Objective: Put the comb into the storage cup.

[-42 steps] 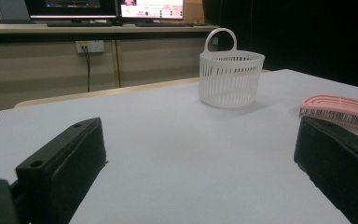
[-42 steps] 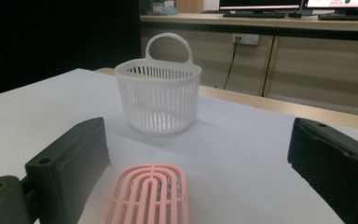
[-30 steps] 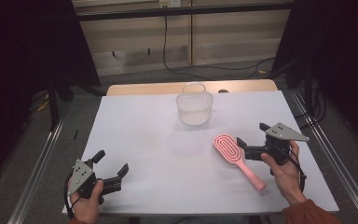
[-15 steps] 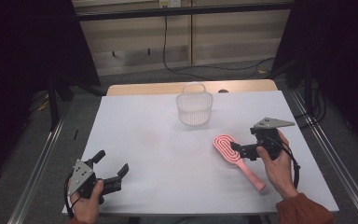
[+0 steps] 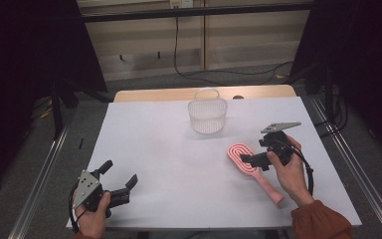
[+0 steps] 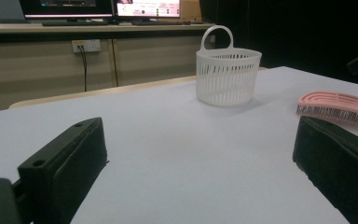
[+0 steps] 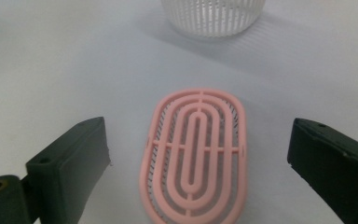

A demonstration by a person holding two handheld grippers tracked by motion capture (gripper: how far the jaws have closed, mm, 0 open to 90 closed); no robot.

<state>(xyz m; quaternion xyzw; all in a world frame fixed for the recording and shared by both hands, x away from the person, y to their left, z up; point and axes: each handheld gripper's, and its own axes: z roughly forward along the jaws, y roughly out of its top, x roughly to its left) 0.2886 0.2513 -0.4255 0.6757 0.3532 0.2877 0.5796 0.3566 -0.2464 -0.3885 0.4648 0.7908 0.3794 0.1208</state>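
Observation:
A pink hairbrush [image 5: 240,155] lies flat on the white table [image 5: 169,149], its handle pointing toward the front right edge. My right gripper [image 5: 253,152] is held over the brush's neck, open. In the right gripper view its jaws stand wide on either side of the oval brush head [image 7: 196,154], not touching it. A white slatted basket [image 5: 207,115] with a loop handle stands upright behind the brush. My left gripper [image 5: 120,172] rests near the front left edge, open and holding nothing. In the left gripper view the basket [image 6: 228,77] and the brush [image 6: 338,107] lie far ahead.
The table's wooden far edge [image 5: 179,93] shows behind the basket. Metal rails [image 5: 45,169] run along both sides of the table. A cable [image 5: 308,174] trails from the right gripper over the person's hand.
My right gripper has moved left and down toward the brush head, which now sits between its open jaws. The left gripper, brush and basket have stayed put.

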